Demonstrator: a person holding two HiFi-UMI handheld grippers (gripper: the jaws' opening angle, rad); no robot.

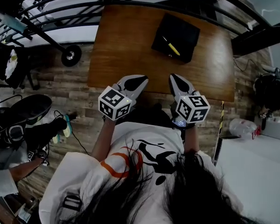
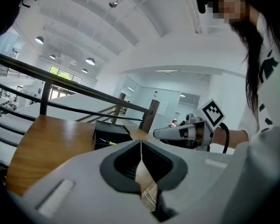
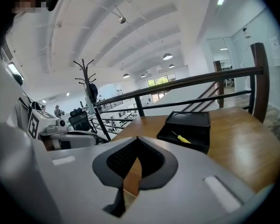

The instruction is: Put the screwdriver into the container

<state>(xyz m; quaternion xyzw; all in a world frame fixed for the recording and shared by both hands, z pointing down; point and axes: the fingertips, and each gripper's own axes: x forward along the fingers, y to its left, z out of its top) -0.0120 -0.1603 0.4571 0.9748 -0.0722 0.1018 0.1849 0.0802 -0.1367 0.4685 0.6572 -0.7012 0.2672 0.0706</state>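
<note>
screwdriver lies in container; gripper views show left gripper, right gripper pinched together, empty

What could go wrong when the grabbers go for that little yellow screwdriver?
1. The screwdriver is thin and lies flat on the black container, so the jaws might pinch it badly and flick it away.
2. The container sits loose on the smooth table; a bump could slide it.
3. The left gripper and right gripper are shut and close together, so they might knock.
</note>
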